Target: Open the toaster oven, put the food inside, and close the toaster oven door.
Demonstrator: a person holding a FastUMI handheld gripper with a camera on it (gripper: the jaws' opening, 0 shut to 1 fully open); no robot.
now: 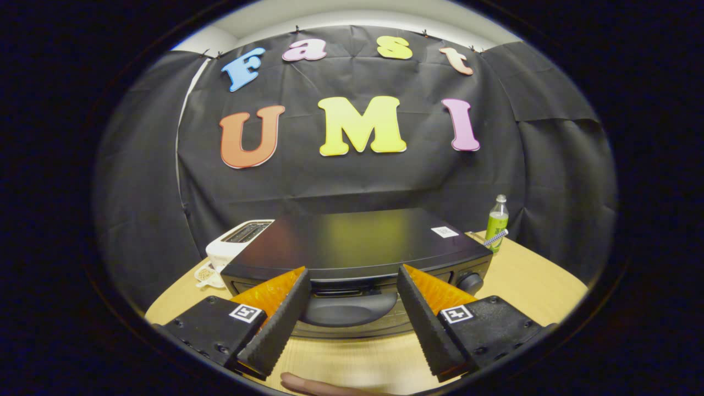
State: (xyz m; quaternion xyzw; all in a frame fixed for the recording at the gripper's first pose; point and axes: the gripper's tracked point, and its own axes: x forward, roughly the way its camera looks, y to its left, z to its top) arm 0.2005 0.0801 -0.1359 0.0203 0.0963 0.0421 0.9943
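Tabletop (528, 280): toaster oven (357, 242) broadside, fingers (286, 313) spread.

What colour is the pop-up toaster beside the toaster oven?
White, in the gripper view: toaster, left of the oven.

Black cloth wall (352, 181) (creased) behind a wooden table (528, 280).

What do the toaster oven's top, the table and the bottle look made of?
Toaster oven: probably painted metal, glossy black, mirroring the wall. Table: pale wood-look, faint grain. Bottle: clear plastic, green liquid visible. The hand-held gripper is open around the door handle.
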